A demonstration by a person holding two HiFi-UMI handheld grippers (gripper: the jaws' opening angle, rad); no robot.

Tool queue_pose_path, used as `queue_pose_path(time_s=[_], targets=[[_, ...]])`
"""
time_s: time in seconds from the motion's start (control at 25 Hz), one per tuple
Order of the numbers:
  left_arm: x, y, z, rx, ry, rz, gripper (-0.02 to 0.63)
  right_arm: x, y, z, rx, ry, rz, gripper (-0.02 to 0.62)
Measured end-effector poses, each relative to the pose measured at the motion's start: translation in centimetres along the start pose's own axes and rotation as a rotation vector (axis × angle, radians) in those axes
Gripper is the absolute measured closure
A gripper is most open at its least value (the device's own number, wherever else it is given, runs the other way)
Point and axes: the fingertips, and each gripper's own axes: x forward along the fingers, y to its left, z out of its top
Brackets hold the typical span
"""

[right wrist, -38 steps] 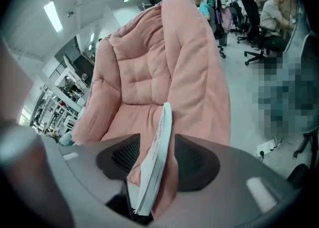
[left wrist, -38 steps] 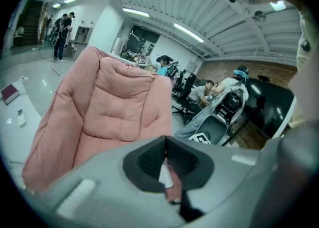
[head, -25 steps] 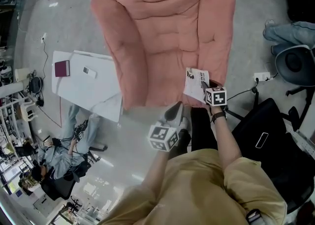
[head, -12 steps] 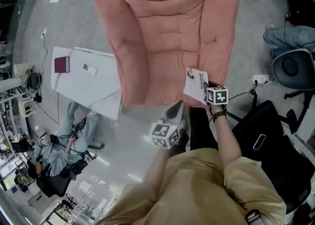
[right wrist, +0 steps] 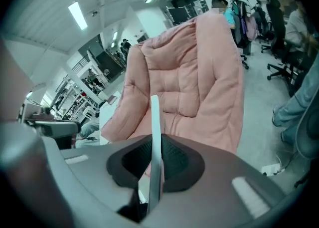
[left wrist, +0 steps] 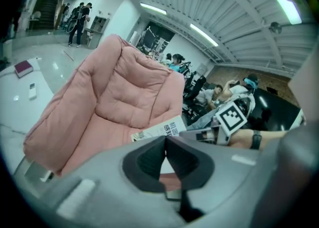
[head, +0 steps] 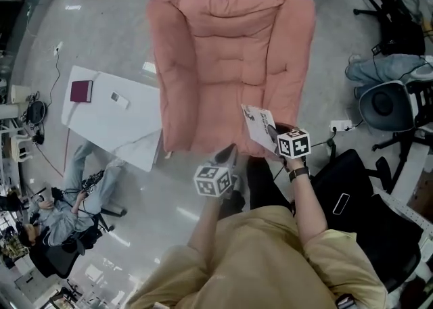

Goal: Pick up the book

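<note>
Book [head: 259, 125] pinched edge-on by right gripper [head: 277, 140] (jaws just closing on it), held above armchair [head: 223, 64] seat for carrying; left gripper [head: 229, 153] pressed together, empty.

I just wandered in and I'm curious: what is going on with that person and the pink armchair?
A person in a mustard shirt holds a pair of grey tongs in each hand. The right tongs have just closed on a thin white paperback book and hold it over the front of the seat of the pink padded armchair. The left tongs are shut and empty, hovering near the seat's front edge.
</note>
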Motion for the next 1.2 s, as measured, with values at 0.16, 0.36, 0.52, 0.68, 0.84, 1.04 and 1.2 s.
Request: queue_pose_path(time_s=[0.16, 0.36, 0.52, 0.68, 0.84, 1.04, 1.2], targets=[[-0.6, 0.3, 0.1, -0.034, -0.008, -0.088, 0.494, -5.2, 3.7, 2.2, -0.09, -0.022, 0.065, 0.548], [-0.7, 0.1, 0.1, -0.086, -0.007, -0.23, 0.365, -12.8, 8.4, 4.3, -0.067, -0.003, 0.175, 0.548], [-1.1, -0.7, -0.9, -0.15, 0.0, -0.399, 0.179, -17.9, 12.5, 5.1, -0.113, -0.014, 0.255, 0.548], [-2.0, -0.6, -1.3, -0.291, -0.08, -0.509, 0.15, -21.8, 15.7, 5.1, -0.133, -0.068, 0.314, 0.548], [-2.8, -1.6, -2.0, -0.387, -0.139, -0.628, 0.15, -24.8, 18.7, 4.4, -0.142, -0.118, 0.379, 0.548], [-5.6, -4.9, -2.1, -0.57, -0.227, -0.942, 0.26, -27.0, 19.9, 3.0, -0.087, -0.202, 0.459, 0.548], [-6.8, -5.9, -2.7, -0.497, -0.229, -0.935, 0.37, -28.5, 19.0, 2.0, -0.044, -0.26, 0.472, 0.546]])
